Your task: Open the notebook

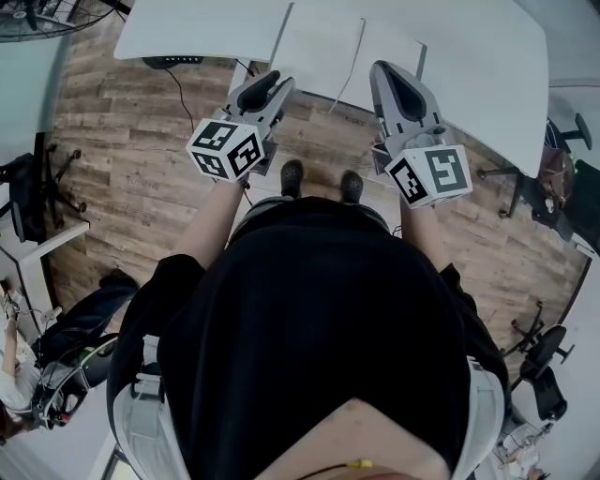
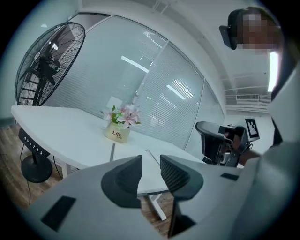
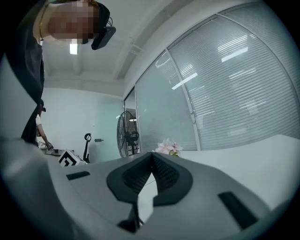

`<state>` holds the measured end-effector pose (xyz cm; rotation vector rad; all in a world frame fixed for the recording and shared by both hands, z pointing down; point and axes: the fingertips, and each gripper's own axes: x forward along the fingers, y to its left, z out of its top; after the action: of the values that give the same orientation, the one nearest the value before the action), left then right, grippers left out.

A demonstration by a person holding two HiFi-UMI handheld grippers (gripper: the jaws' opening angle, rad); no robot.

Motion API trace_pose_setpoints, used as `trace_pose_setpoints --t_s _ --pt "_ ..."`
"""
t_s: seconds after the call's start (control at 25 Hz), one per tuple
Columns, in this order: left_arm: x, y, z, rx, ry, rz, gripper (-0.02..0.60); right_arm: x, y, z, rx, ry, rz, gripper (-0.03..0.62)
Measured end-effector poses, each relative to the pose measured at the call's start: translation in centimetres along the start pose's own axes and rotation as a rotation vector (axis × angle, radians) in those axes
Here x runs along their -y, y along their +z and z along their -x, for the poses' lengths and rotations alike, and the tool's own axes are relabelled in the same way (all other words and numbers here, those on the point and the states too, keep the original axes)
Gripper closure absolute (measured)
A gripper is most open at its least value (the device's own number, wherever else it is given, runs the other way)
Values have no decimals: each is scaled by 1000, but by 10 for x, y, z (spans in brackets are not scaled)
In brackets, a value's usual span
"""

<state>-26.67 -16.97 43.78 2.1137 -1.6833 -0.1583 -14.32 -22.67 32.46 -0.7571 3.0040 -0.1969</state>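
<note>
The notebook (image 1: pixel 323 47) lies flat and white on the white table (image 1: pixel 187 33), near its front edge, a dark crease down its middle. The left gripper (image 1: pixel 270 89), jaws spread and empty, and the right gripper (image 1: pixel 389 80), jaws pressed together and empty, hover over wood floor (image 1: pixel 141 178) short of that edge.

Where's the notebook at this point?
In the head view, the notebook lies on the white table near its front edge, straight ahead, just beyond the left gripper and right gripper.
</note>
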Motion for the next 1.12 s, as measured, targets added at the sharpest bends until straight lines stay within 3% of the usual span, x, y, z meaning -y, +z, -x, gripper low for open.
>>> trace_pose_setpoints --t_s 1.12 --pt "104 26 -59 54 -82 -194 470 76 25 81 56 -68 12 589"
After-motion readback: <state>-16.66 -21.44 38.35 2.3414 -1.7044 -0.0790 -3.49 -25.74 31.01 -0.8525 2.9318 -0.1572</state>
